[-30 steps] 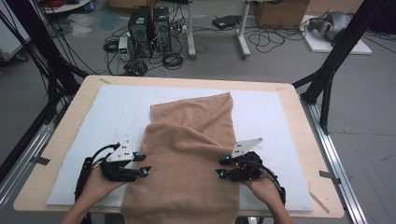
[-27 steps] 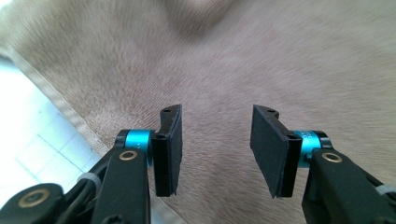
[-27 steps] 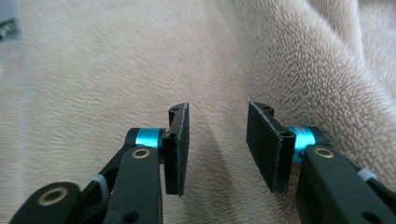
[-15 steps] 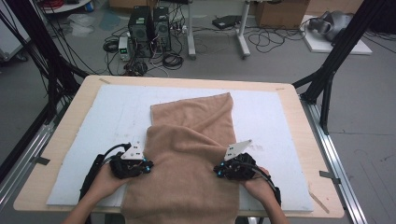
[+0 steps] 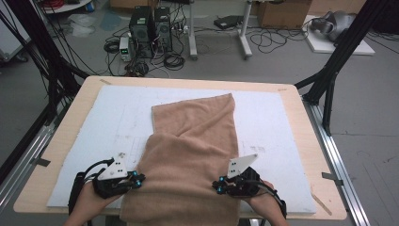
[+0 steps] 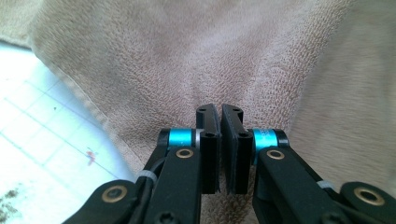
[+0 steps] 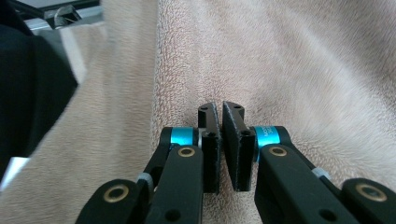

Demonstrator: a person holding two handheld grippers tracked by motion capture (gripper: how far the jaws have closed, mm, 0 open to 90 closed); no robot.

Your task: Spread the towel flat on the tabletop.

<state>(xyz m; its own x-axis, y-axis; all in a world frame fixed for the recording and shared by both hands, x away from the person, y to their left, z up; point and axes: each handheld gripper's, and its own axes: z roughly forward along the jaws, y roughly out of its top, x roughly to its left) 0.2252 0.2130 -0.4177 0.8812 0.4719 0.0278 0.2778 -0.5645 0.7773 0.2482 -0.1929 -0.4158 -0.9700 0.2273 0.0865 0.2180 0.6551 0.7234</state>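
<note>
A tan towel (image 5: 195,136) lies lengthwise on the white mat (image 5: 108,122), and its near part hangs over the table's front edge. My left gripper (image 5: 140,179) is at the towel's left side edge and my right gripper (image 5: 215,186) at its right side edge, both near the front. In the left gripper view the jaws (image 6: 219,112) are pressed together on the towel (image 6: 187,56), with creases running out from the tips. The right gripper view shows the same: that gripper (image 7: 219,108) pinches the towel (image 7: 289,60), whose pile wrinkles toward the tips.
The wooden table (image 5: 66,127) has metal rails along both sides and black frame posts (image 5: 329,75) at its corners. Computers and cables (image 5: 150,33) sit on the floor beyond the far edge. A strip of tape (image 5: 322,203) lies at the front right corner.
Both grippers went from open to shut at the towel's sides. They then drew back toward the near edge, pulling the towel's upper layer with them.
</note>
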